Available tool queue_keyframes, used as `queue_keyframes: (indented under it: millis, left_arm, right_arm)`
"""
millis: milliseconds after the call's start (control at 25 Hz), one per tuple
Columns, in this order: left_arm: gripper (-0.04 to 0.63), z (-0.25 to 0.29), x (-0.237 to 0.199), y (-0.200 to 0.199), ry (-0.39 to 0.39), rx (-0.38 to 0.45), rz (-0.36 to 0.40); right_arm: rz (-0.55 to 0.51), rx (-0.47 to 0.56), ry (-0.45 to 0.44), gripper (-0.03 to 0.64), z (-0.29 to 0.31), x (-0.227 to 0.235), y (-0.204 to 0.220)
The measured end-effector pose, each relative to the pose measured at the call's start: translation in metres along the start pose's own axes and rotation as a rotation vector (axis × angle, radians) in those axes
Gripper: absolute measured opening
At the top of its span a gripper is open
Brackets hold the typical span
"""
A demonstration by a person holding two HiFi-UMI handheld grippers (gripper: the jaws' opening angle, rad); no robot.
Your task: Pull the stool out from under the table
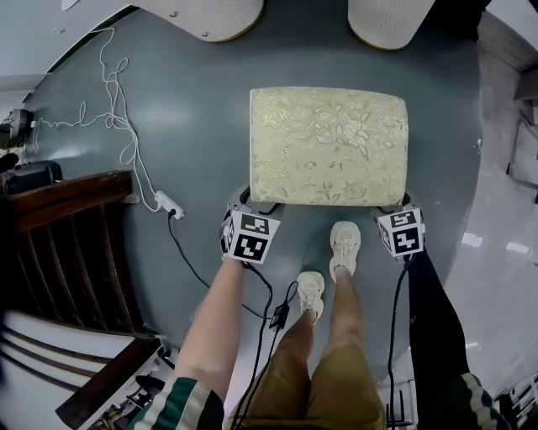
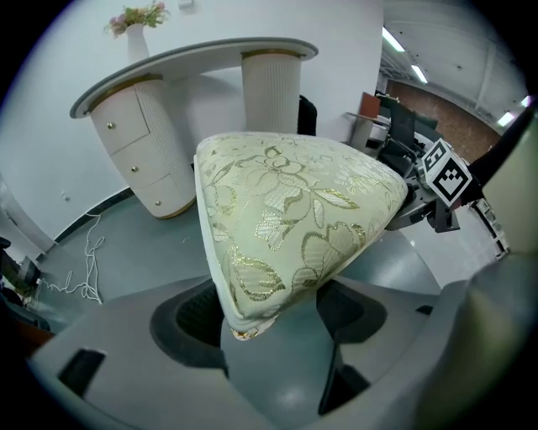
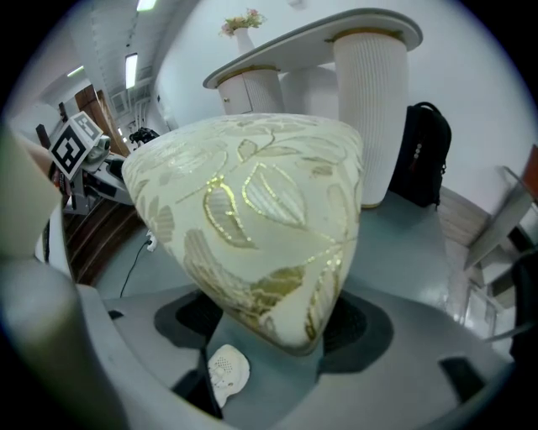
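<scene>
The stool stands on the floor, just clear of the counter. The left gripper and right gripper each have fingers spread wide yet clamped on the stool's corners farthest from the counter.

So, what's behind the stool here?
A curved white table on two pedestals, a flower vase on top, a black bag beside it. The stool cushion hides its own legs.

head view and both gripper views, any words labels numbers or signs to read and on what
No readable text in any view.
The left marker cube and right marker cube: black-and-white square patterns only, no letters or numbers.
The stool: gold floral fabric, no label showing.
</scene>
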State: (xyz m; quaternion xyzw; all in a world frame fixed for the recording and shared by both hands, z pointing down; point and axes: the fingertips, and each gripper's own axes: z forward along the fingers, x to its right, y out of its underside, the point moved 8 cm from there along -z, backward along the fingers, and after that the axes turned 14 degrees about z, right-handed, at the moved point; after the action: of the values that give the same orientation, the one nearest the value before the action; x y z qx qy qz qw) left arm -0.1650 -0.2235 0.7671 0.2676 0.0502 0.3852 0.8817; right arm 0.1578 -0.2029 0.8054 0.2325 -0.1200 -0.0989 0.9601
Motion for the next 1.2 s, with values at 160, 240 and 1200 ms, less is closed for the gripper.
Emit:
queue_keyframes:
  millis: [160,240,1200]
  left_arm:
    - [0.339,0.005,-0.001,0.0,0.011,0.012,-0.004]
    - [0.339,0.008,-0.001,0.001,0.018,0.012,-0.004]
    - [0.308,-0.028,-0.027,-0.028,0.192,-0.167,0.032]
  right_arm:
    - [-0.001,-0.008,0.004,0.354,0.001,0.001,0.003]
    - [0.005,-0.01,0.003,0.353,0.001,0.001,0.005]
    - [0.112,-0.228,0.006,0.35,-0.039,-0.019,-0.017]
